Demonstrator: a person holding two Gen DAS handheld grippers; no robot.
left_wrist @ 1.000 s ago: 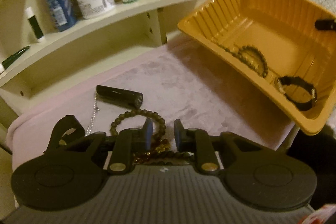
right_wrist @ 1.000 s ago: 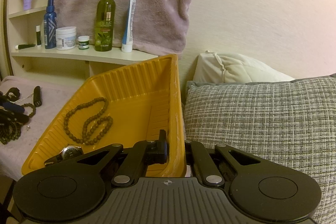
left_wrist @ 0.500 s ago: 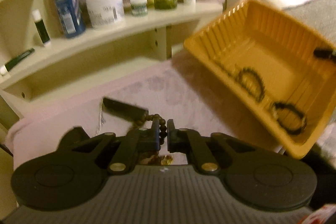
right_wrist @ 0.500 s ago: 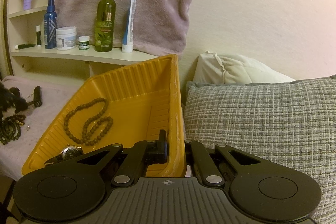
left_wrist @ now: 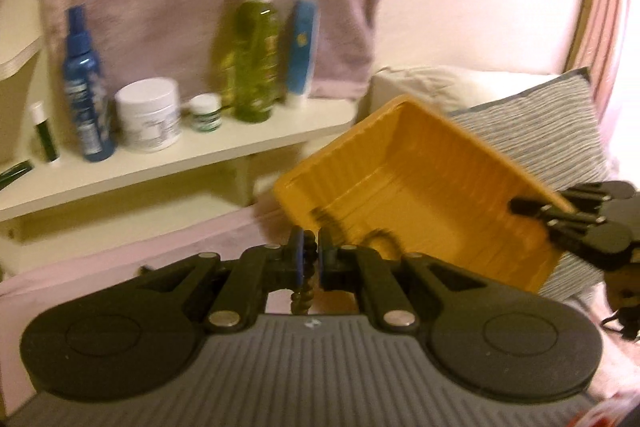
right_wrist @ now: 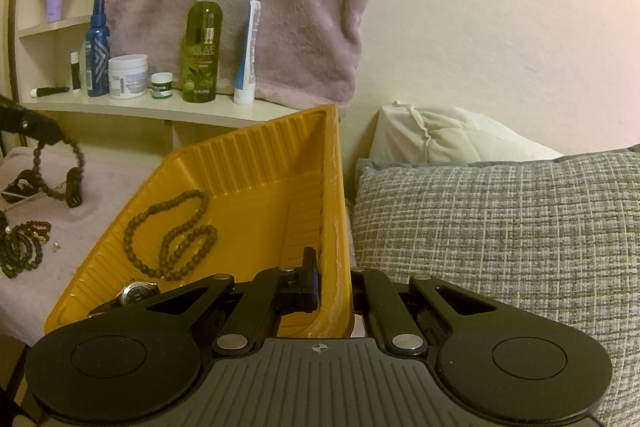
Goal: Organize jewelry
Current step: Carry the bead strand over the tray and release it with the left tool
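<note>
Tray (right_wrist: 256, 163): orange, tilting, right gripper (right_wrist: 332, 291) jaws pinching its rim at 6 o'clock; bead necklace (right_wrist: 172, 231) and watch (right_wrist: 136, 293) lying inside.
Left gripper (left_wrist: 309, 259): jaws pinching bead bracelet (left_wrist: 306, 279), which is dangling off the bed (right_wrist: 60, 227), tray at 2 o'clock.
Handling: carrying it over the rim, loop clearing, before releasing.
Change: bracelet was lying on the bed; it is now hanging lifted.

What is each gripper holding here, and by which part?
Left gripper: shut on a bead bracelet, pinched at its upper loop, the rest dangling. Right gripper: shut on the yellow tray, clamped on its side wall.
</note>
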